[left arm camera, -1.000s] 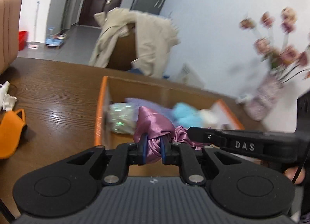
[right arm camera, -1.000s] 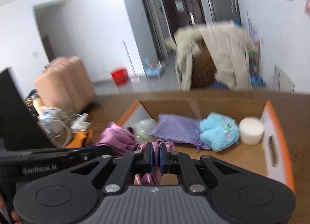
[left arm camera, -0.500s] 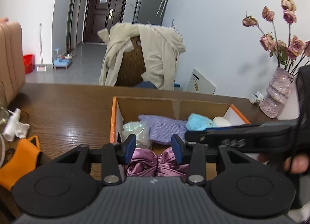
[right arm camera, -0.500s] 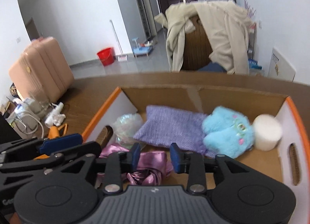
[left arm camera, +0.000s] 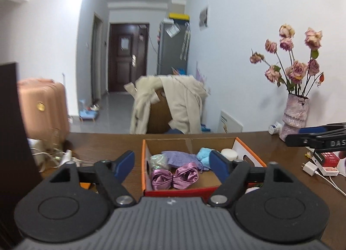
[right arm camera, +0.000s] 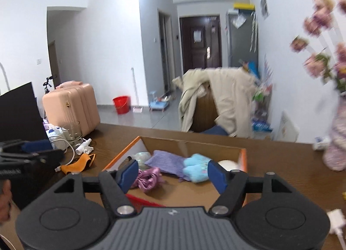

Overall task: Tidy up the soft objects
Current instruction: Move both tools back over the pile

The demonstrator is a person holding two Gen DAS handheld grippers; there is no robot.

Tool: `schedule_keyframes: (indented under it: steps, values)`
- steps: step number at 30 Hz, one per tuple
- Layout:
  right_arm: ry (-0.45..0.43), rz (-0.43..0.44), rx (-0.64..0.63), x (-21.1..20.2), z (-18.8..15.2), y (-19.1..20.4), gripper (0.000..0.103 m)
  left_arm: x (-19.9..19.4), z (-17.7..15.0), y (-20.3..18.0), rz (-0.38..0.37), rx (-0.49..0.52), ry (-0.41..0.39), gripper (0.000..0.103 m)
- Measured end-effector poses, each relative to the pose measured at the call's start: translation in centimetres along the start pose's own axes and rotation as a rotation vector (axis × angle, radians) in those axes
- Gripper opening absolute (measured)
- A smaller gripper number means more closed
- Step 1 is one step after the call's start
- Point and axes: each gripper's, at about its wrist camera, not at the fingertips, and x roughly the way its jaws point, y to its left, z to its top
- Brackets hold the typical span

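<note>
An orange-edged cardboard box point(left arm camera: 248, 151) point(right arm camera: 121, 156) sits on the brown table. In it lie a pink satin bow point(left arm camera: 174, 176) point(right arm camera: 149, 177), a purple knit pouch point(left arm camera: 180, 158) point(right arm camera: 167, 161), a blue plush toy point(left arm camera: 204, 156) point(right arm camera: 196, 166), a white round pad point(left arm camera: 229, 153) point(right arm camera: 228, 164) and a clear crinkled bag point(left arm camera: 159, 160) point(right arm camera: 141, 156). My left gripper point(left arm camera: 172, 166) is open and empty, above and behind the box. My right gripper point(right arm camera: 173, 174) is open and empty, raised over the box's near side.
A vase of dried roses point(left arm camera: 295, 111) stands at the back right. A charger, cable and red-white box point(left arm camera: 326, 159) lie right of the box. An orange mask point(right arm camera: 79, 161), a glass and cables lie left. A coat-draped chair point(left arm camera: 170, 107) is beyond the table.
Both grippers were shut on the pink satin bow, opened and dropped it into the box, then pulled back and up. The bow now lies loose in the box.
</note>
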Motion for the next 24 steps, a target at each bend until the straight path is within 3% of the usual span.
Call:
schedule_keyframes:
  steps: [6, 10, 15, 21, 24]
  values:
    - [-0.069, -0.02, -0.027, -7.0, -3.8, -0.4, 0.078, -7.0, -4.2, -2.8, 0.037, 0.013, -0.073, 0.086]
    - [-0.101, -0.024, -0.039, -10.7, -7.9, 0.8, 0.08, -10.5, -7.5, -4.2, 0.031, -0.007, -0.099, 0.089]
    - [-0.158, -0.024, -0.08, -15.0, -13.5, 2.7, 0.084, -13.9, -11.7, -5.6, 0.082, -0.033, -0.131, 0.094]
    - [-0.204, -0.017, -0.021, -19.0, -19.3, 3.7, 0.086, -15.2, -13.6, -6.1, 0.063, -0.013, -0.12, 0.096]
    - [-0.176, -0.015, 0.011, -18.9, -20.6, 3.4, 0.086, -14.5, -13.5, -6.0, 0.051, -0.027, -0.114, 0.096]
